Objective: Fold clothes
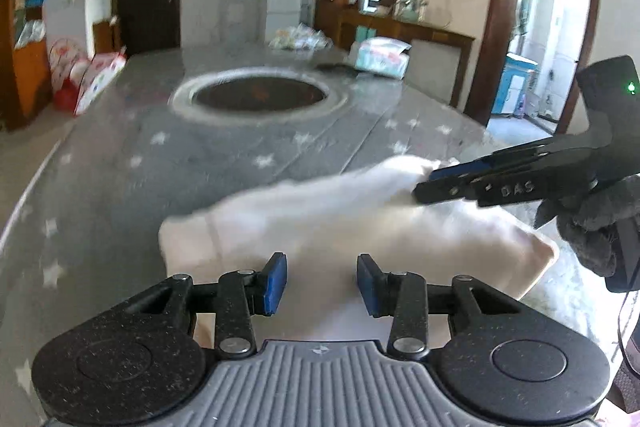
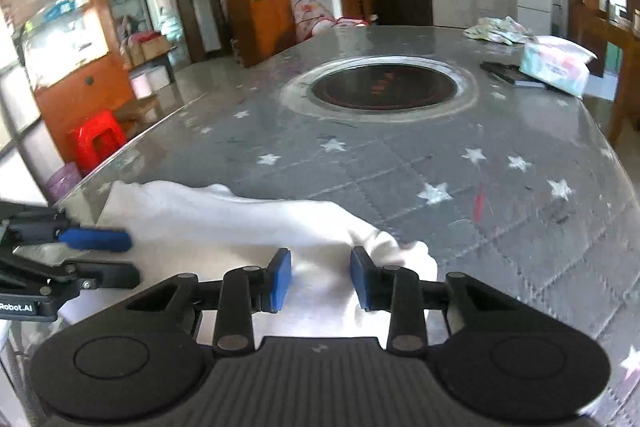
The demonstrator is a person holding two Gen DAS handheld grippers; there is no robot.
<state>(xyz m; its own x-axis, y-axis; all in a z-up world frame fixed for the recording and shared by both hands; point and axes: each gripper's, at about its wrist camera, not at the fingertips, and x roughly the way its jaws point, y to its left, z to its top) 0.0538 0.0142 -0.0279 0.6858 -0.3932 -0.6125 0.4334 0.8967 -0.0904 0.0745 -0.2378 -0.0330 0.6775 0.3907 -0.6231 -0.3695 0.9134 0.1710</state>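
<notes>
A white garment [image 1: 320, 211] lies bunched on the grey star-patterned table [image 1: 160, 155] near its front edge. My left gripper [image 1: 322, 283] is open just above the garment's near part, blue pads apart and nothing pinched. My right gripper [image 1: 426, 185], held by a gloved hand [image 1: 592, 223], reaches in from the right over the garment's far corner. In the right wrist view the right gripper [image 2: 320, 279] stands open over the white garment [image 2: 224, 219], its right pad by a raised fold. The left gripper [image 2: 132, 258] comes in from the left, open.
A round dark inset [image 1: 256, 93] sits in the table's middle. At the far end lie a soft package [image 2: 556, 61], a dark flat object [image 2: 508, 73] and a pile of cloth [image 2: 496, 29]. Shelves, a red stool [image 2: 98, 141] and doors surround the table.
</notes>
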